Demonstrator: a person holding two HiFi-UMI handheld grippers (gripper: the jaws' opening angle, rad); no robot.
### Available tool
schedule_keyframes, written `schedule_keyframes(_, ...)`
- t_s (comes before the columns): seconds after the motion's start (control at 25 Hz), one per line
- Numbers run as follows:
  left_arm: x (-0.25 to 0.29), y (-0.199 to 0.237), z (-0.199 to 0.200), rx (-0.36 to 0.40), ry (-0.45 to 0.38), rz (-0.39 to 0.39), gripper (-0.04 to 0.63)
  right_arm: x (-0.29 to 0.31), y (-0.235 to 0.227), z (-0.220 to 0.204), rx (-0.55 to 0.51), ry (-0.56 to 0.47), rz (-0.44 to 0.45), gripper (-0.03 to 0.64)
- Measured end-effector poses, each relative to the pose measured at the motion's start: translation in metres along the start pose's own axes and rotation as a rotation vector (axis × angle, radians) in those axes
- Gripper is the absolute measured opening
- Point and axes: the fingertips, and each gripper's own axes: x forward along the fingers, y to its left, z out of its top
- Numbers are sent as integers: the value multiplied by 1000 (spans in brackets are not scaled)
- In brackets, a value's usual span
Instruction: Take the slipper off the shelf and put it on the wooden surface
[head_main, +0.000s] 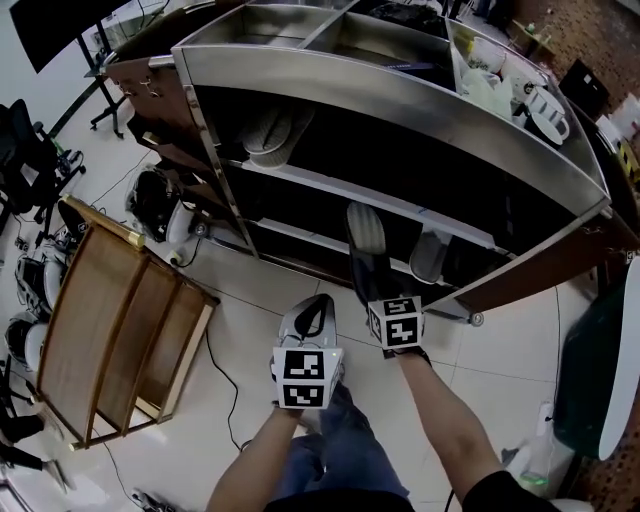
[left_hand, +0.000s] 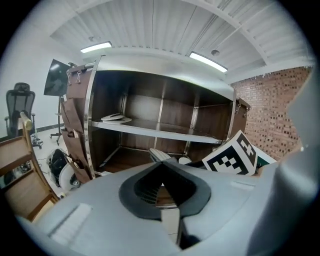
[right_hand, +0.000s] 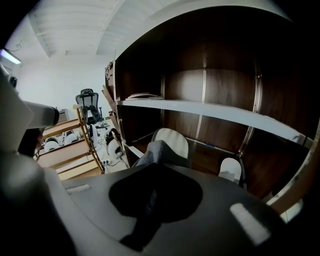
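Note:
My right gripper (head_main: 374, 292) is shut on the heel end of a dark slipper with a pale ribbed sole (head_main: 366, 232). The slipper stands toe-up in front of the lower shelf (head_main: 300, 236), over the floor. In the right gripper view its grey upper and pale sole (right_hand: 171, 142) rise just beyond the jaws. My left gripper (head_main: 318, 304) hangs beside it to the left, above the tiled floor; its jaws look shut with nothing in them. The wooden surface (head_main: 98, 318) is a slatted wooden rack on the floor at the left, well away from both grippers.
The shelf unit (head_main: 400, 98) has a metal frame and dark wood boards. A pale slipper (head_main: 266, 136) lies on its upper board and another (head_main: 430, 256) on the lower one. Helmets and cables (head_main: 160, 205) lie on the floor by its left end. Office chairs stand at far left.

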Motion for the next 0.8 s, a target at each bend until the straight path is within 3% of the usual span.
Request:
schedule_keyframes(0.4,-68,5,20,-45,-81,73,6,-70,71,31,-3,-73,95,11)
schedule_keyframes(0.8,-145,36,37,-68,-138,176,5,-135,158,83,-75,-175,200,12)
